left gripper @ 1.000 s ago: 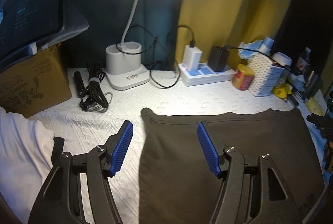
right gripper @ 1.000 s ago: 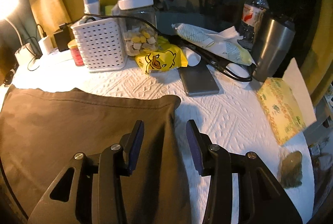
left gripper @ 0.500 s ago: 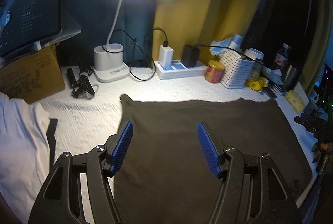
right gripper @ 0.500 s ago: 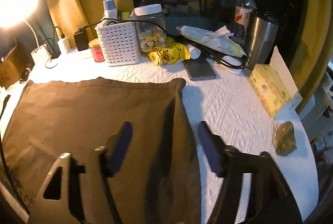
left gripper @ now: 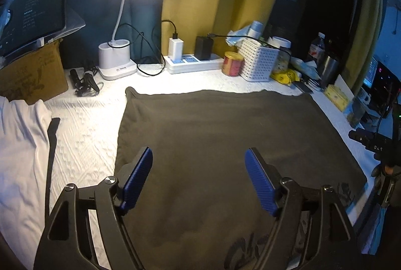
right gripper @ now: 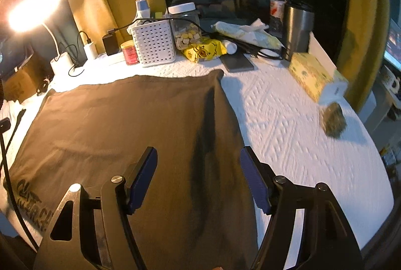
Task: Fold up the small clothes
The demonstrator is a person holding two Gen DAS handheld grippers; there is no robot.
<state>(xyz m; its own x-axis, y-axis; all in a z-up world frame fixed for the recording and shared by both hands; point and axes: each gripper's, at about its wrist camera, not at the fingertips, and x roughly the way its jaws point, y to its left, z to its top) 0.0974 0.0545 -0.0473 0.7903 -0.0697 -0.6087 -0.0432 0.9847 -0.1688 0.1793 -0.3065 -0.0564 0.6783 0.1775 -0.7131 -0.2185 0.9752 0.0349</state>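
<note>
I have the dark shirt (left gripper: 225,144) spread flat on the white-covered worktop (left gripper: 82,119), its far hem running side to side just short of the clutter at the back, and its printed end lying nearest me. My left claw (left gripper: 198,179) hangs over the shirt's left part; its jaws have just been opening and now stand spread, blue pads clear of the cloth, nothing between them but the fabric lying below. My right claw (right gripper: 198,177) hangs over the right part, likewise spread wide after opening within the last moment, pinching nothing; the shirt's right edge (right gripper: 233,119) runs away from me just inside its right finger, with a long dark crease or shadow between the two fingers. What matters for the fold, as I judge it, is that the shirt's side edges run straight away from both claws, so each claw faces along its own edge and not across it: the left edge (left gripper: 120,134) lies just outside and ahead of the left claw's left finger, the right edge almost under the right claw. The right claw is the nearer to an edge, so I would expect it to need the smaller sideways shift before pinching. A white garment (left gripper: 22,144) lies apart to the left, not touching the shirt. I cannot tell how far the shirt hangs over the near rim.
</note>
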